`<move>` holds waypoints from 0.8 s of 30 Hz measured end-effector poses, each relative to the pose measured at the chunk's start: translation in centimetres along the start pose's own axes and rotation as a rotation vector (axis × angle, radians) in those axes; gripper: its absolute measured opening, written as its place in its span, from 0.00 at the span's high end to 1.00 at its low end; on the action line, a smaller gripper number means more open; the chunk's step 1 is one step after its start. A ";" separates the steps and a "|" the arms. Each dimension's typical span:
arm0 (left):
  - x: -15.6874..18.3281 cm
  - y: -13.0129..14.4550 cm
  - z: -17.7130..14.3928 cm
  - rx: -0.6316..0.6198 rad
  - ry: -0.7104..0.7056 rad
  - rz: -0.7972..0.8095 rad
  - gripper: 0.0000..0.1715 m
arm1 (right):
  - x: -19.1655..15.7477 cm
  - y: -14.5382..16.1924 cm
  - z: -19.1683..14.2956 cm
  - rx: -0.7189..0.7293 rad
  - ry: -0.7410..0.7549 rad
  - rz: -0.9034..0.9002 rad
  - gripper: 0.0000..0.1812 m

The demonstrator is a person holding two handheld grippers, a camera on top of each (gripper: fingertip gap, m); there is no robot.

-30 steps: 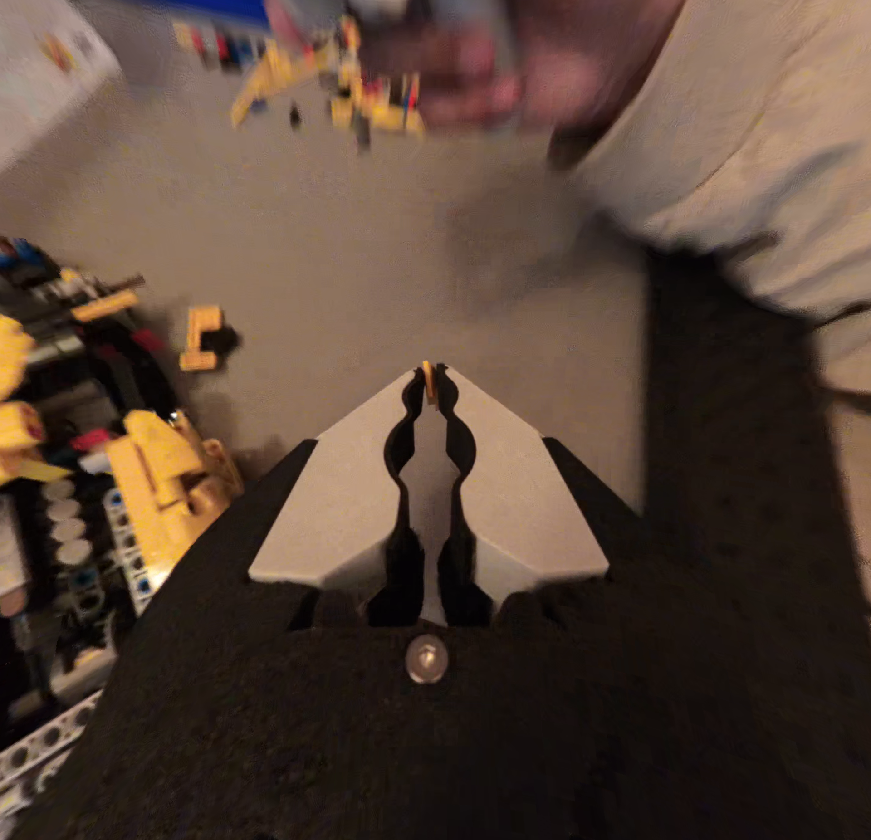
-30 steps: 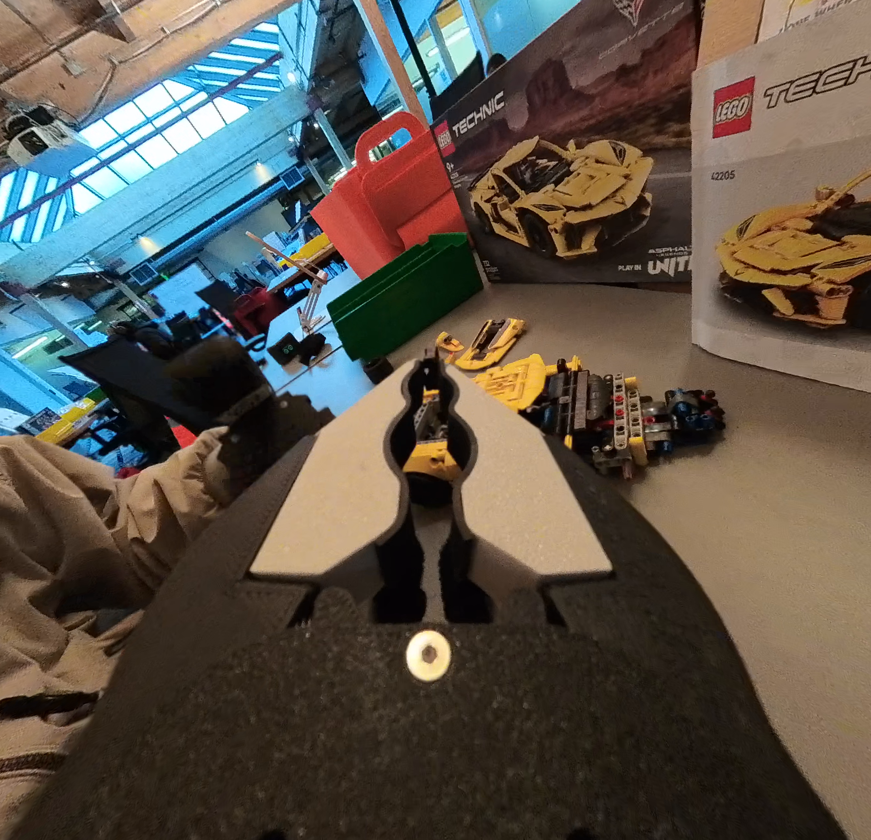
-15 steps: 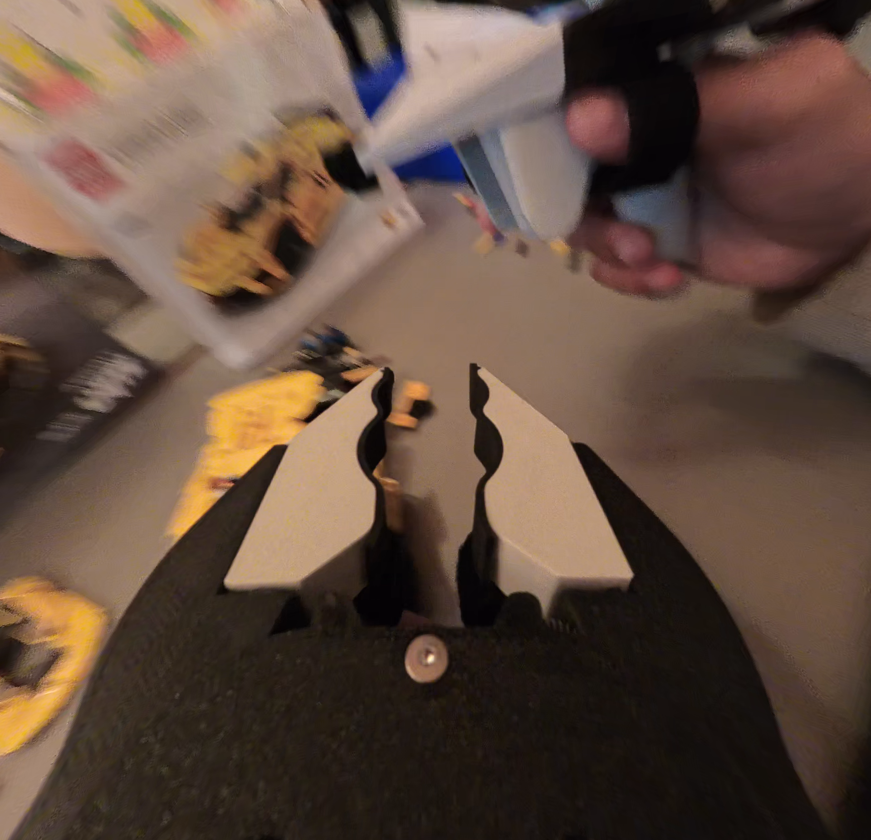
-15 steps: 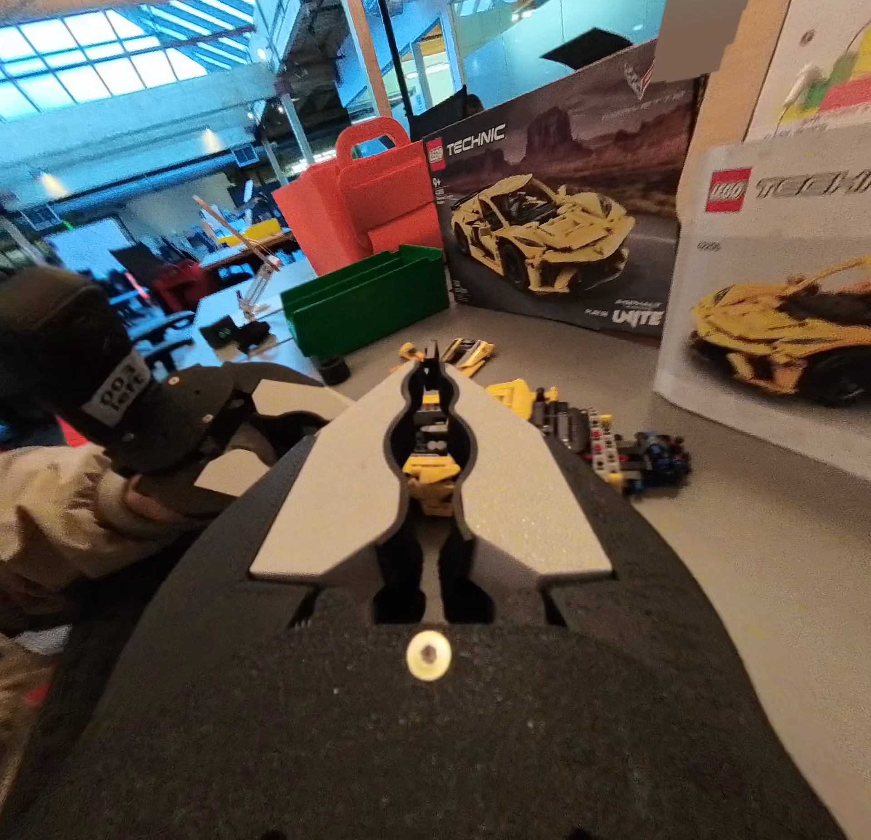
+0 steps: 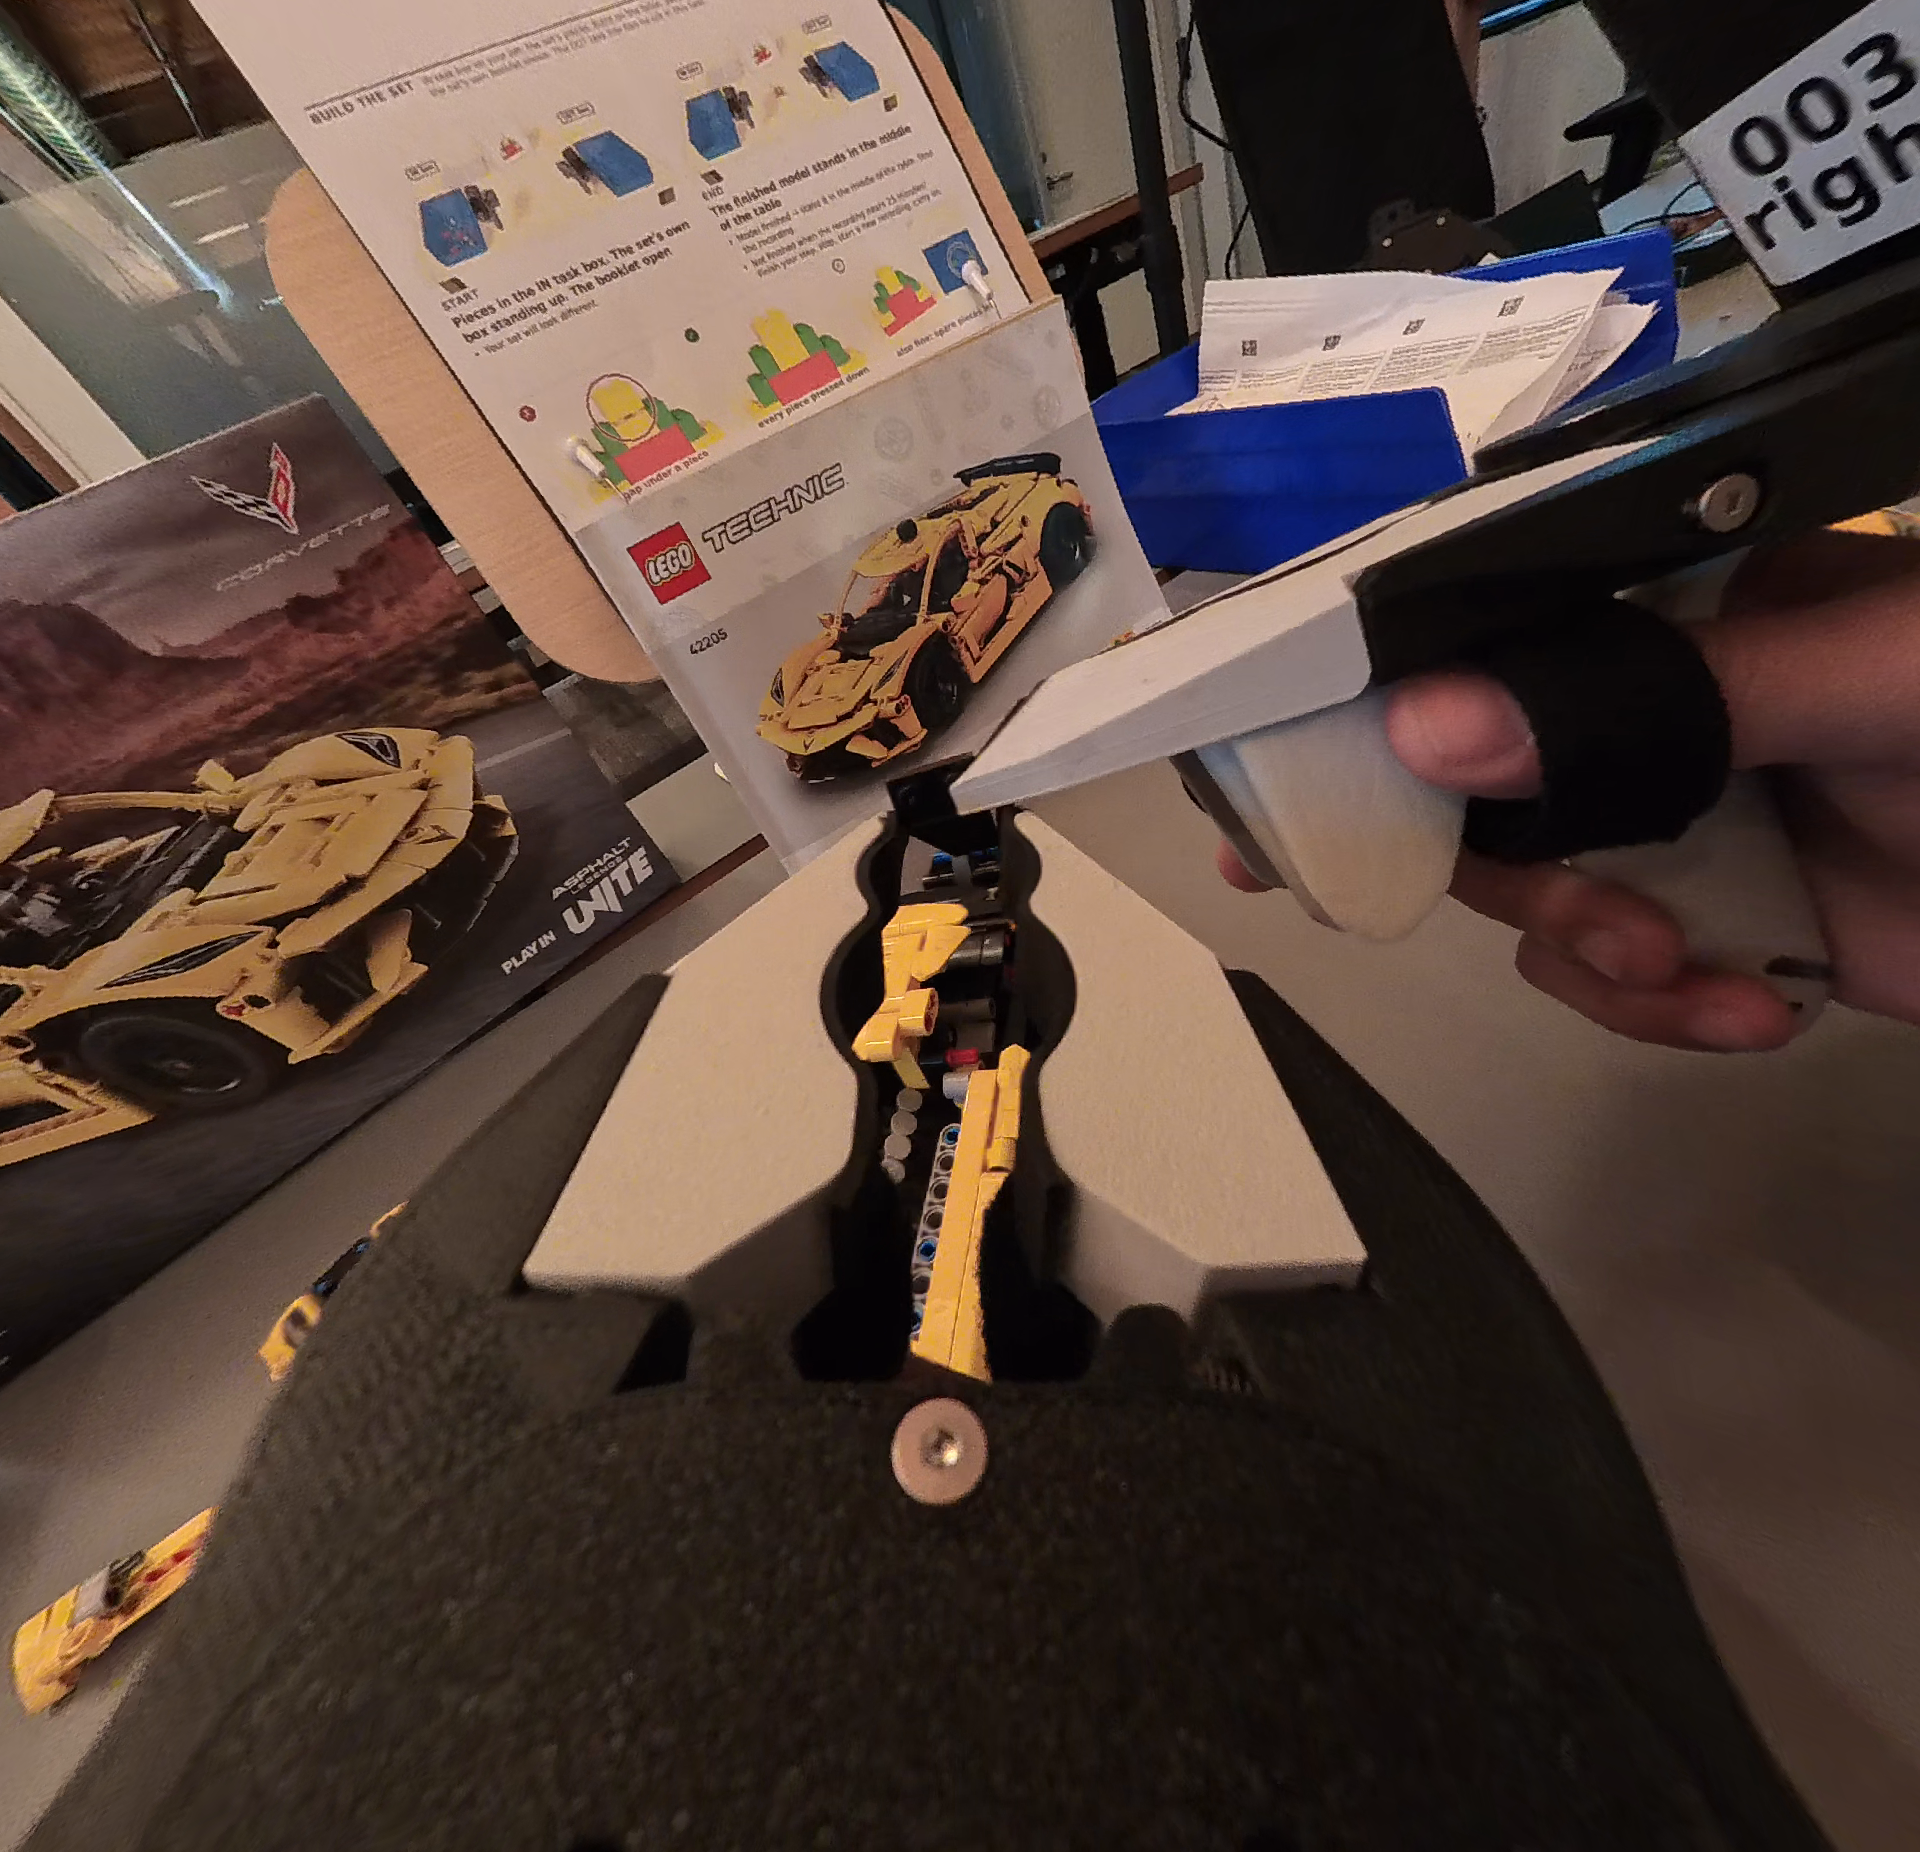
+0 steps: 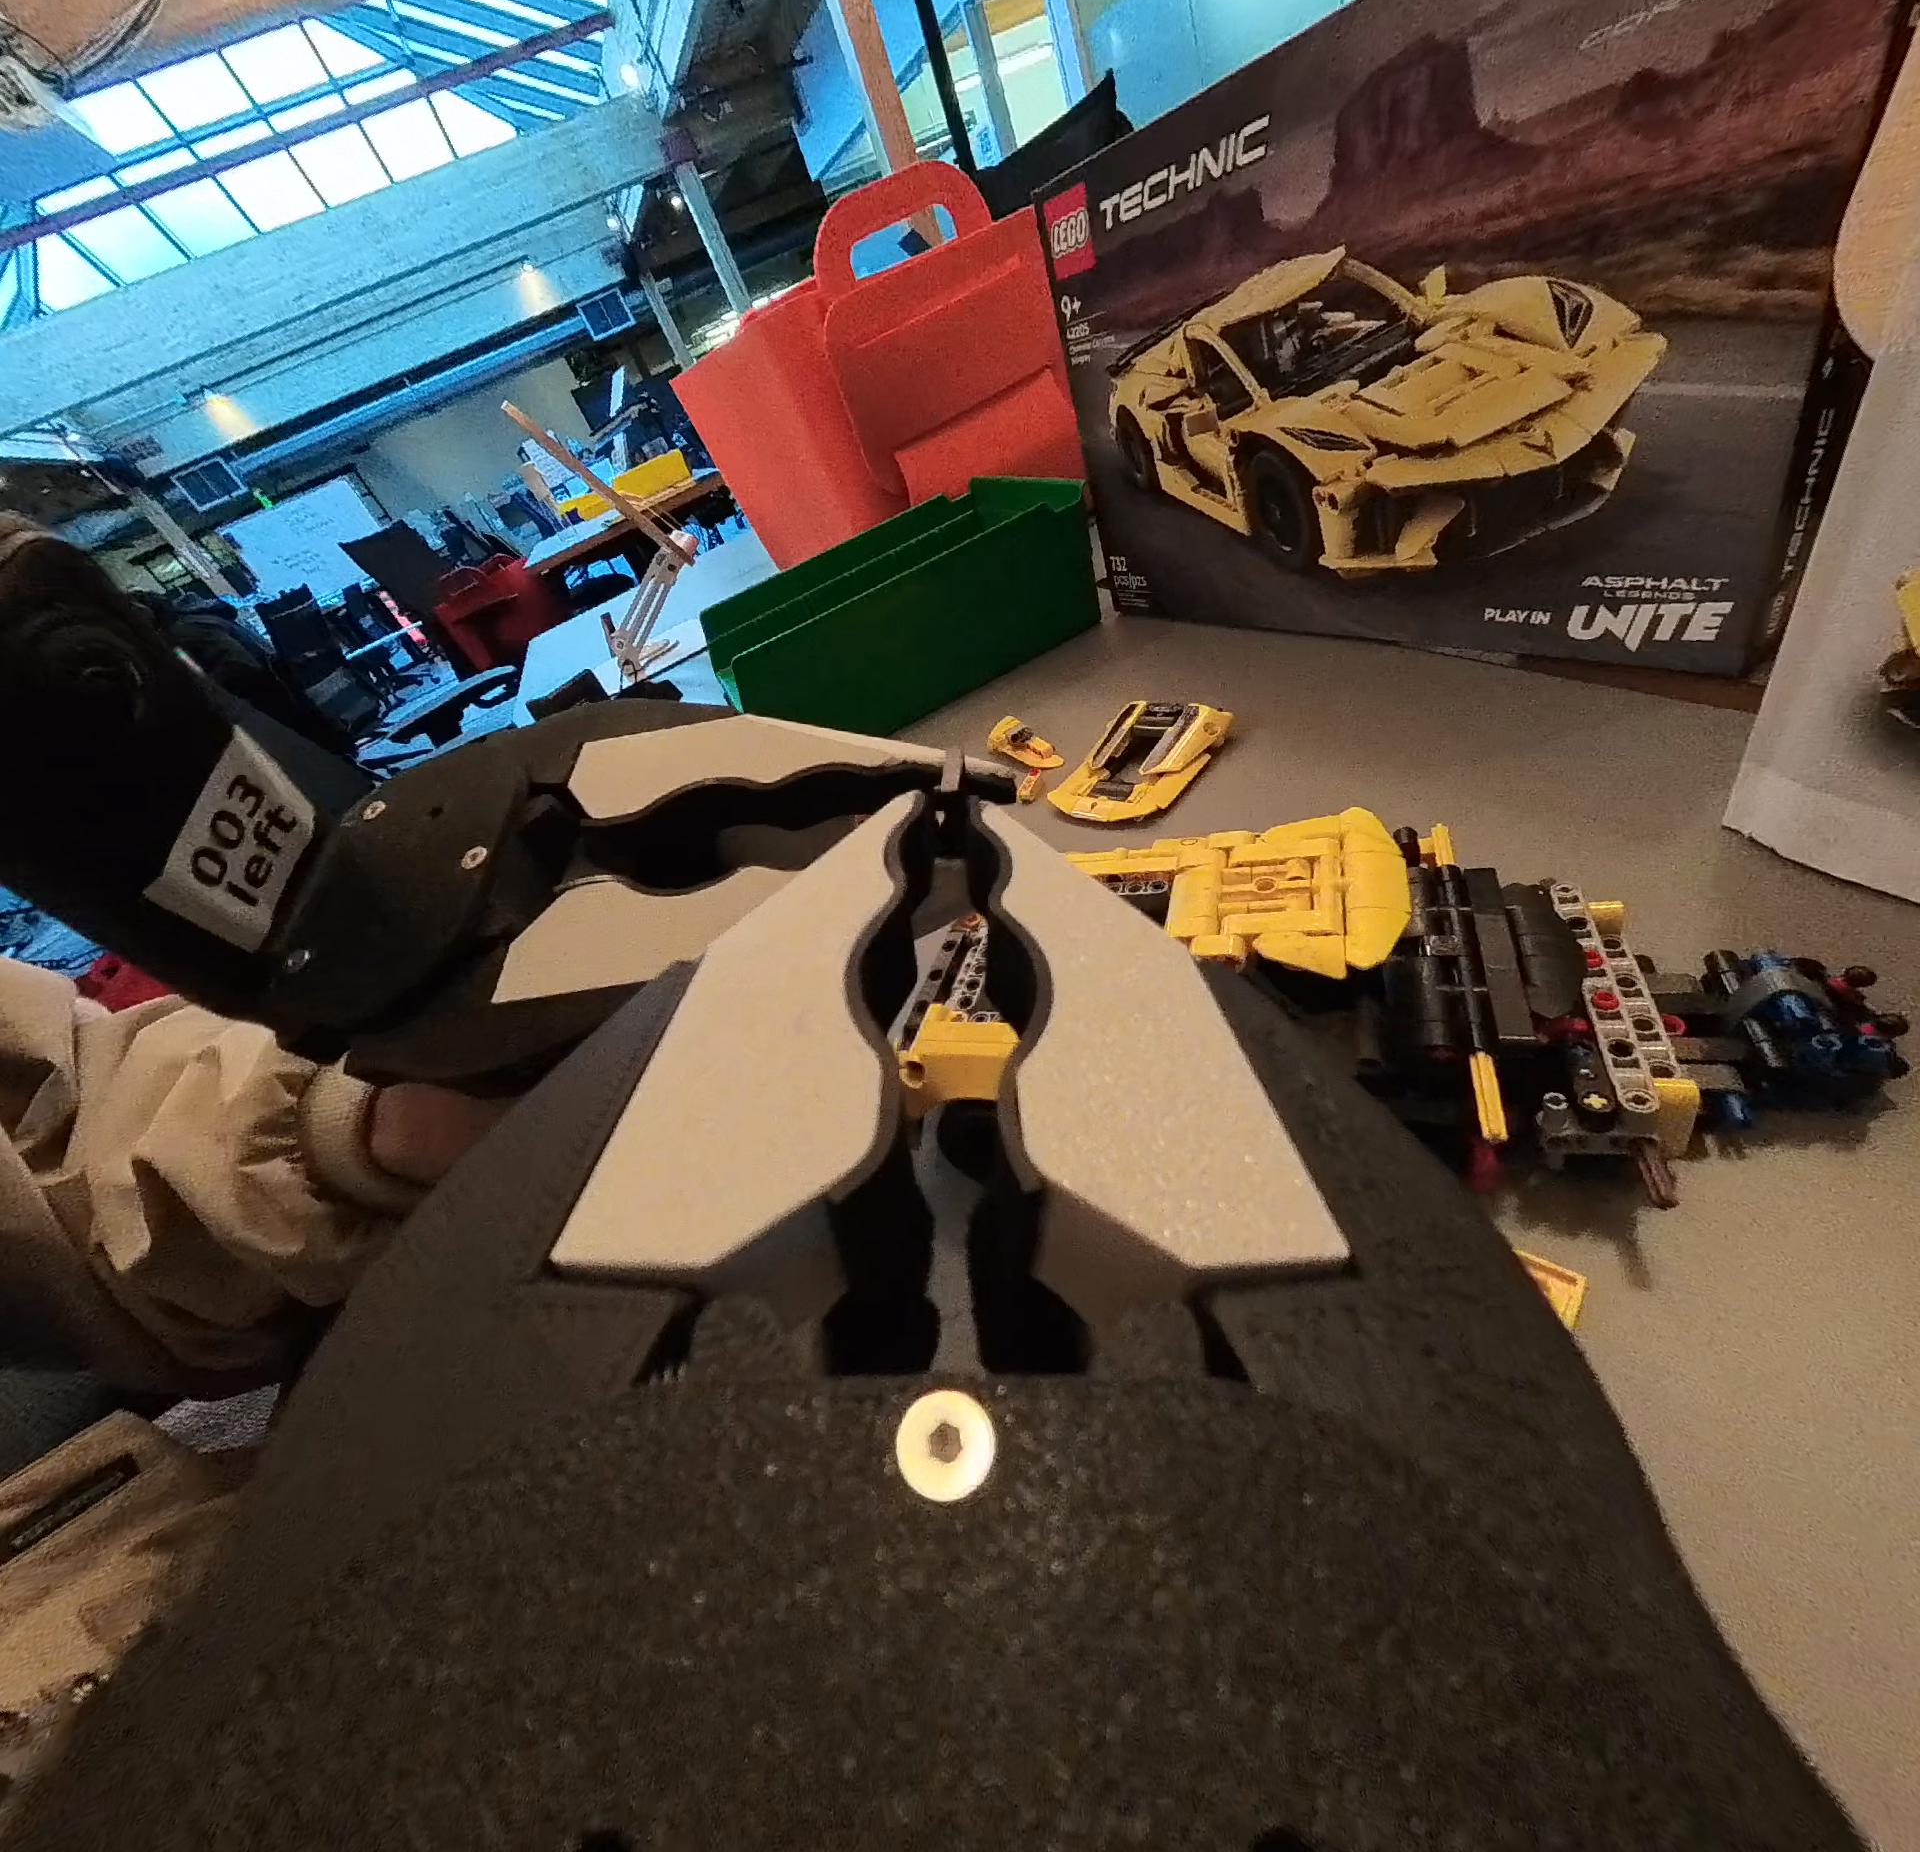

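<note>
Holding a small black and yellow brick assembly [image 6: 951,1013] between nearly closed fingers, the right gripper [image 6: 951,815] fills the lower centre of its own view. The left gripper [image 6: 966,774] reaches in from the left of that frame, and its tips meet the black front end of the same piece.

In the left wrist view the left gripper [image 5: 940,826] is narrow at the tips, and they seem to pinch the black end of the piece [image 5: 925,800] just where the right gripper [image 5: 961,789] comes in from the right, held by a hand [image 5: 1704,826] in a black fingerless glove. Through the gap behind the fingers a long yellow and black build [image 5: 961,1158] shows lower down; whether it touches the gripper I cannot tell.

Only the right wrist view shows the half-built car chassis [image 6: 1455,961] on the grey bench [image 6: 1714,1387] at right, the loose yellow panels [image 6: 1143,763] beyond it, a green tray [image 6: 904,607] and an orange carry case [image 6: 894,368] behind.

Only the left wrist view shows the upright instruction booklet [image 5: 894,618] at centre, the printed sheet [image 5: 623,192] above it and a blue bin of papers [image 5: 1299,472] at upper right. The car set box [image 5: 260,763] appears in both views.
</note>
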State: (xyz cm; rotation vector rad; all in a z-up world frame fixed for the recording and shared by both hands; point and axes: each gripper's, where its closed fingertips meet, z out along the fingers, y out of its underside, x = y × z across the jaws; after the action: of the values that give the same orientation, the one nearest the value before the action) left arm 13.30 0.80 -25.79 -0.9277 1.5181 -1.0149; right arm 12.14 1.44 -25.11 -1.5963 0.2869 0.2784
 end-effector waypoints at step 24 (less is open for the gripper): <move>1.1 -0.6 -0.5 0.034 -0.092 0.432 1.00 | 1.5 -0.6 -1.2 0.073 -0.168 0.531 0.98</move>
State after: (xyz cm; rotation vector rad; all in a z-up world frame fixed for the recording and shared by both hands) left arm 12.67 -0.39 -25.50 -0.5771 1.5317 -0.6738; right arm 13.74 0.26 -25.06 -1.3930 0.5826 0.7963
